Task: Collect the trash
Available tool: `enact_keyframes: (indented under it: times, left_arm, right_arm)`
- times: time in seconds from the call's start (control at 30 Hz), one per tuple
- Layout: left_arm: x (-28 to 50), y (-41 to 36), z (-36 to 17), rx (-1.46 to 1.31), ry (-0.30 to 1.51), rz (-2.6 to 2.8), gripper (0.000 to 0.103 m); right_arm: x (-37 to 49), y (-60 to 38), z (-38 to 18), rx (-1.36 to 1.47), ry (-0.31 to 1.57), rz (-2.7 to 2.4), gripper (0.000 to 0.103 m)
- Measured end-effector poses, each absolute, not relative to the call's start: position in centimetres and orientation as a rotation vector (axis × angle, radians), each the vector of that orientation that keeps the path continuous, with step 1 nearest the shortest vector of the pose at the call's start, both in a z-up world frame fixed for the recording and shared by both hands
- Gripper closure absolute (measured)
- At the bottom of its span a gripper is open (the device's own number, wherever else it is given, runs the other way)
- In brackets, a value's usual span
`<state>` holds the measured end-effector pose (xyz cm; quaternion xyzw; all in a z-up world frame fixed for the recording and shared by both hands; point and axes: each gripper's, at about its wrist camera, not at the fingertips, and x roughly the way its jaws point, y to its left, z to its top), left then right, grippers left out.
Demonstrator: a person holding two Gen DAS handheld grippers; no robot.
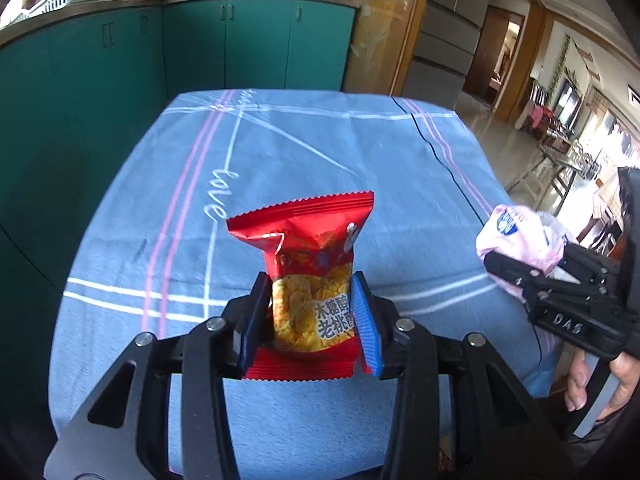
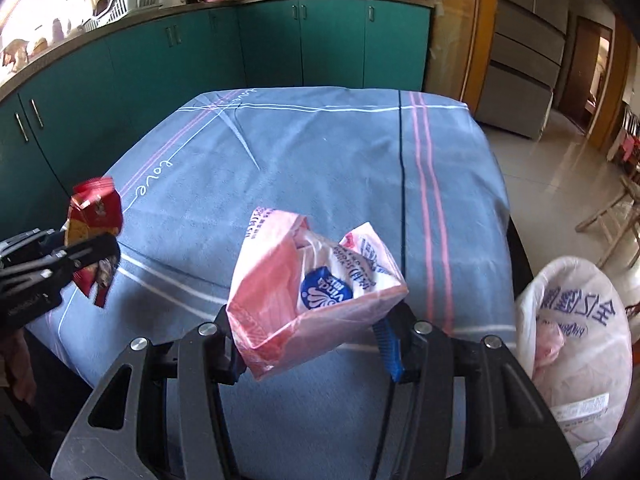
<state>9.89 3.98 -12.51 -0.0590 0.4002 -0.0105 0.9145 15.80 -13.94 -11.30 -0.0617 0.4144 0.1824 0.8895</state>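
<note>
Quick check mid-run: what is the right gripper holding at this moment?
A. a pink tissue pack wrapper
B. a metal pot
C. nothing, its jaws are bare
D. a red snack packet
A: in the right wrist view the right gripper is closed on the crumpled pink tissue pack wrapper, while the red snack packet sits in the left gripper.

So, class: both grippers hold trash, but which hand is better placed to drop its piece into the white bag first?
The right gripper, probably: its pink tissue wrapper is beside the white bag. The left gripper, holding the red snack packet, is farther away.
</note>
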Motion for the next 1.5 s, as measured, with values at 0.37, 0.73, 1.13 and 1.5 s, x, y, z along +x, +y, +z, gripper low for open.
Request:
enact_keyframes:
  times: [0.37,0.73,1.13,1.5]
  left_arm:
    - [9.6,3.9,-12.5,-0.120,0.822,-0.008,0.061]
    - [9.7,3.6,-12.9,-0.118,0.843,-0.006,0.060]
    - [9.8,3.5,-13.1,-0.122,0.853,0.000,0.045]
    - [9.8,5.8,-12.9,-0.200,0.840,0.046,0.021]
  right_arm:
    - [15.1,-13.8,-10.4,-0.142,0.828,0.378,0.051]
    - [15.0,-13.7,-10.5,-0.132,0.838,0.385,0.051]
    - [15.2,-13.6,-10.8,-0.131,0.846,0.387,0.049]
    - [15.7,-14.8,-11.0,-0.109,0.848,0.324,0.027]
